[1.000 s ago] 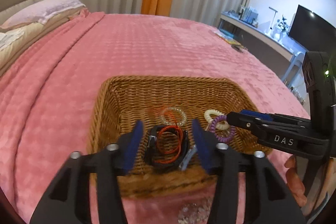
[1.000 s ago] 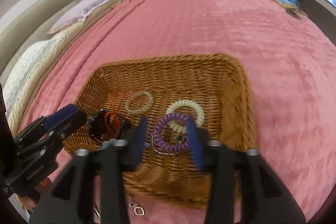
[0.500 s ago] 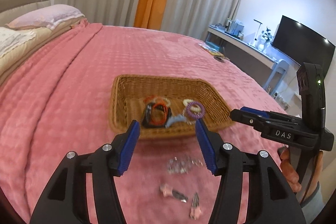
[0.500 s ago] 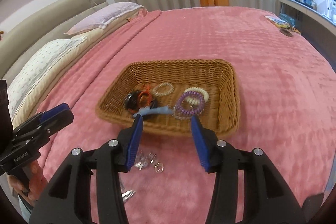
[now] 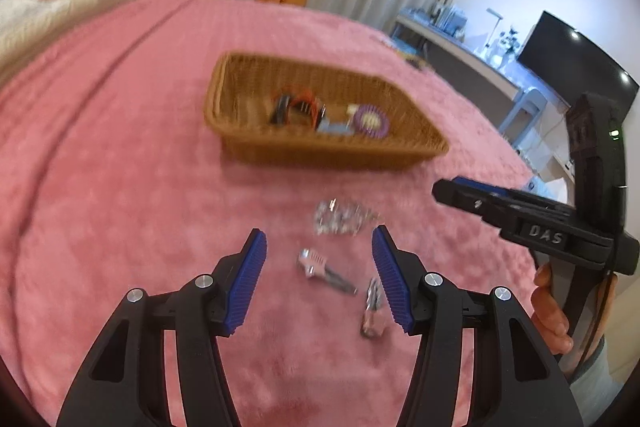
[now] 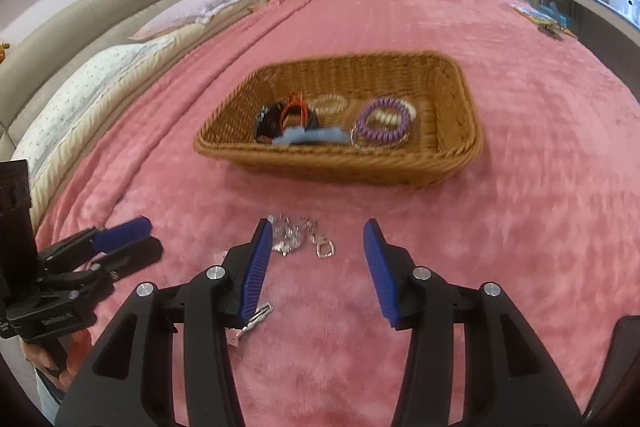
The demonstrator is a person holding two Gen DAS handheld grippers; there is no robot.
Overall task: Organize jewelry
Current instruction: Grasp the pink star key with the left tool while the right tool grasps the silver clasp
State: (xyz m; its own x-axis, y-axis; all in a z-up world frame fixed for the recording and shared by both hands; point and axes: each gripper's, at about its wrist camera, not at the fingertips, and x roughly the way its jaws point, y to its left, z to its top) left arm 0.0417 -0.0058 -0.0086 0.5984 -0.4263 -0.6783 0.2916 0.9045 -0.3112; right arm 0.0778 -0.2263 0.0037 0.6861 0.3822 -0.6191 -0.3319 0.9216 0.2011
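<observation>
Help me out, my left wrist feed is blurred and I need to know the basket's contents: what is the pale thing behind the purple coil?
Observer: The right wrist view shows a cream coil lying just behind the purple coil in the basket.
Operator: Anything else pale in there?
Observer: A clear beaded bracelet lies next to the black and orange bands.
Operator: And the silver pile on the blanket?
Observer: It is a silver chain ending in a clasp, loose on the pink blanket.
</observation>
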